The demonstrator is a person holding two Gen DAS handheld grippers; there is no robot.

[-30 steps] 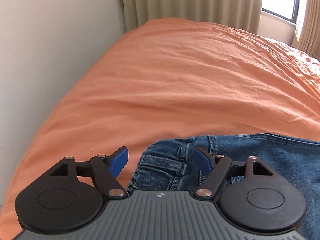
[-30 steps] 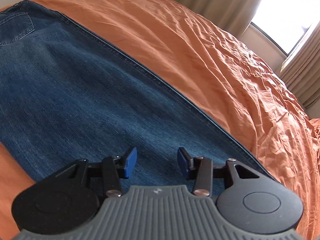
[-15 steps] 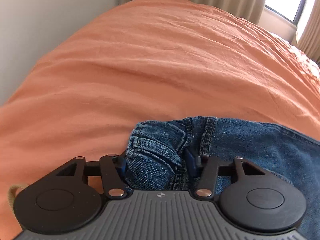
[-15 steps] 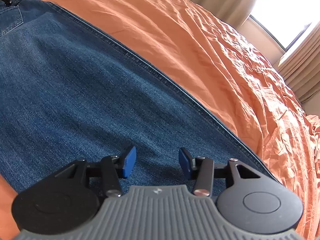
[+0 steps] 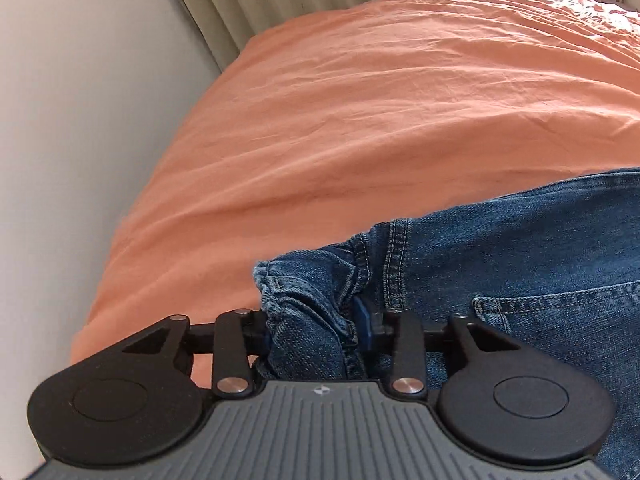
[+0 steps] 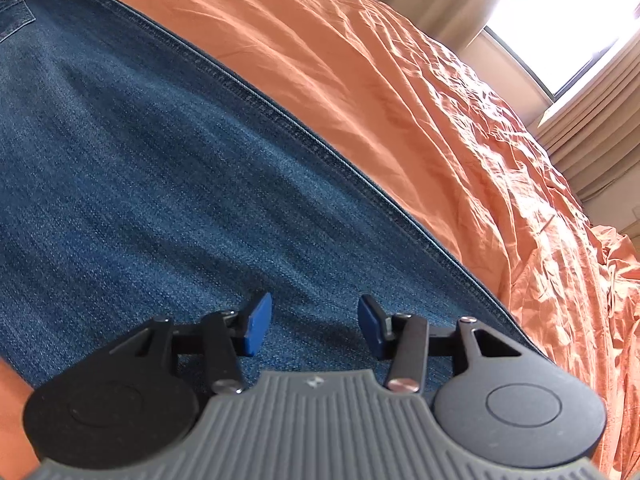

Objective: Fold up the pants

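- We see the jeans lying flat along the orange bedspread, the leg running from 10 o'clock to 4 o'clock in the right wrist view, waistband end at 10 o'clock
- Our left gripper pinches a bunched fold of denim at the waistband corner; its jaws have just been closing, and the cloth now fills the gap between them
- Our right gripper hangs over the leg with its blue pads spread apart and nothing pinched between them; we cannot tell whether the tips touch the cloth
- We judge the denim thick, fairly heavy and limp: it will sag and drag on the bedspread instead of holding a shape, but its rough weave should not slip from the pads
- We judge the stitched side seam at 1 o'clock from the right gripper, or the hem end of the leg, the firmest hold, since doubled cloth gives the pads more to bite
- We suspect one layer alone may peel away, so both layers need catching
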